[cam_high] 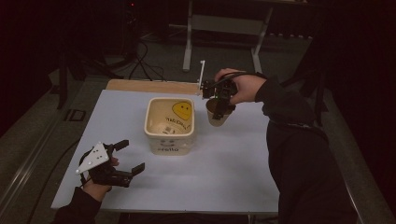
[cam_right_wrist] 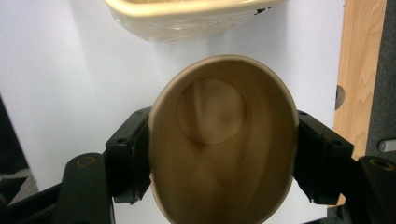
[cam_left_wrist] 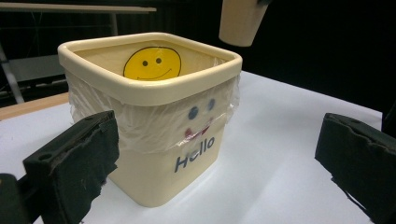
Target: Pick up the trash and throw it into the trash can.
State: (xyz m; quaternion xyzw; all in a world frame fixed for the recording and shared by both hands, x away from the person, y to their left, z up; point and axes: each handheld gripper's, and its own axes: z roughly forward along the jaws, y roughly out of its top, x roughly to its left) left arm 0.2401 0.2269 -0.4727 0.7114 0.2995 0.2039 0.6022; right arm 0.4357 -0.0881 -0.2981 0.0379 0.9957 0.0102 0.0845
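While your right gripper (cam_high: 218,108) clamped the paper cup (cam_high: 216,113) aloft just beside the bin (cam_high: 169,125), nothing was dropped in yet, and your left gripper (cam_high: 130,157) waited open.

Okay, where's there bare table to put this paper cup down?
Bare table lies in front of the bin and out to its right, below the cup in the right gripper. The front-left corner is crowded by the left gripper.
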